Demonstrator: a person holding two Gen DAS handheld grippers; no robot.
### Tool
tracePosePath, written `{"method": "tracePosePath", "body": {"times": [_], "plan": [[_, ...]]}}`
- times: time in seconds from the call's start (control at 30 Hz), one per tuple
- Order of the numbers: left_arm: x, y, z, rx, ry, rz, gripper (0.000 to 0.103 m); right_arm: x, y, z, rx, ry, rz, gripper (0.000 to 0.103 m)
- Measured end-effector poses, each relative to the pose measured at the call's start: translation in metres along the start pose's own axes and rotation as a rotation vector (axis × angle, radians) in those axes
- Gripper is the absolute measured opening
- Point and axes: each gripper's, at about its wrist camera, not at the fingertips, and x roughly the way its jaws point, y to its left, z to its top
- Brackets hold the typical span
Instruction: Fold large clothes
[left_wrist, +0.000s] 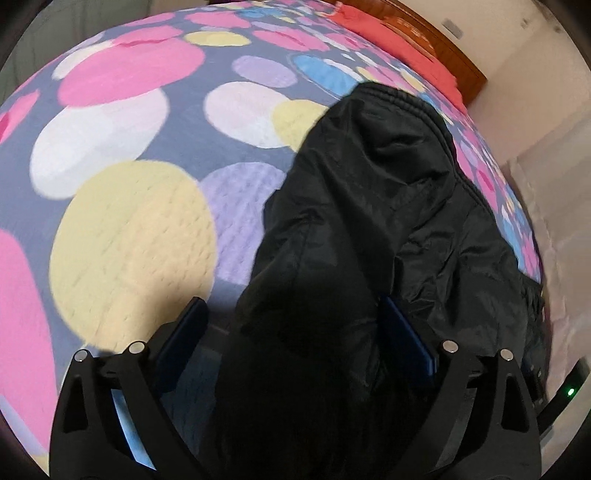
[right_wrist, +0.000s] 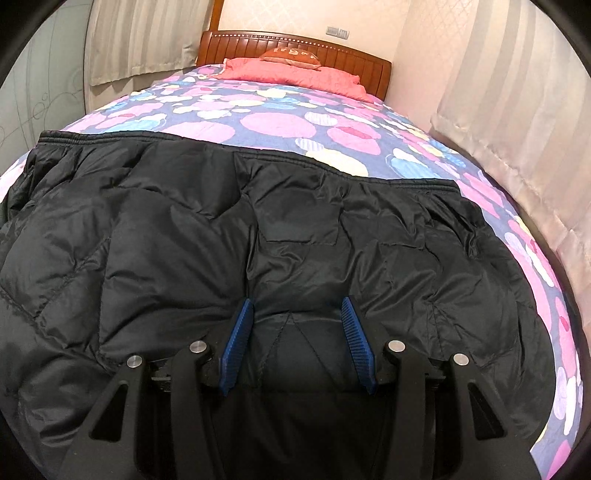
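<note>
A large black puffer jacket (right_wrist: 258, 229) lies spread on the bed, its elastic hem toward the headboard. In the left wrist view the jacket (left_wrist: 369, 206) has a part lying between the fingers of my left gripper (left_wrist: 291, 310), whose jaws stand wide open around the fabric. My right gripper (right_wrist: 297, 306) is open just above the jacket's near middle, its blue pads (right_wrist: 240, 332) on either side of a raised fold, not pinching it.
The bed has a quilt (right_wrist: 280, 122) with pink, yellow and blue circles. A red pillow (right_wrist: 288, 75) lies by the wooden headboard (right_wrist: 295, 46). Curtains (right_wrist: 517, 129) hang close on the right side of the bed.
</note>
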Motion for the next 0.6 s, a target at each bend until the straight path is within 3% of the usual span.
{"method": "tracePosePath", "body": {"times": [0.07,0.17,0.2,0.23,0.37,0.53,0.6], "plan": [[0.001,0.000,0.000,0.002,0.005,-0.011,0.093,0.000,0.000,-0.001,0.003,-0.002,0.002,0.050],[-0.004,-0.002,-0.002,0.007,0.003,-0.047,0.072,0.000,0.001,-0.002,0.003,-0.008,-0.002,0.050],[-0.005,-0.004,-0.004,0.006,0.006,-0.088,0.055,0.000,0.001,-0.002,0.004,-0.007,-0.001,0.051],[-0.004,-0.004,-0.005,-0.002,0.015,-0.112,0.051,0.000,0.001,-0.003,0.005,-0.008,-0.002,0.051],[-0.005,-0.010,-0.011,0.012,-0.018,-0.085,0.048,0.000,0.001,-0.003,0.005,-0.008,0.001,0.051],[-0.017,-0.021,-0.012,0.022,-0.046,-0.068,0.025,0.000,0.000,-0.003,0.014,-0.011,0.008,0.051],[-0.031,-0.033,-0.011,0.037,-0.065,-0.064,0.023,0.000,0.000,-0.003,0.018,-0.013,0.011,0.051]]}}
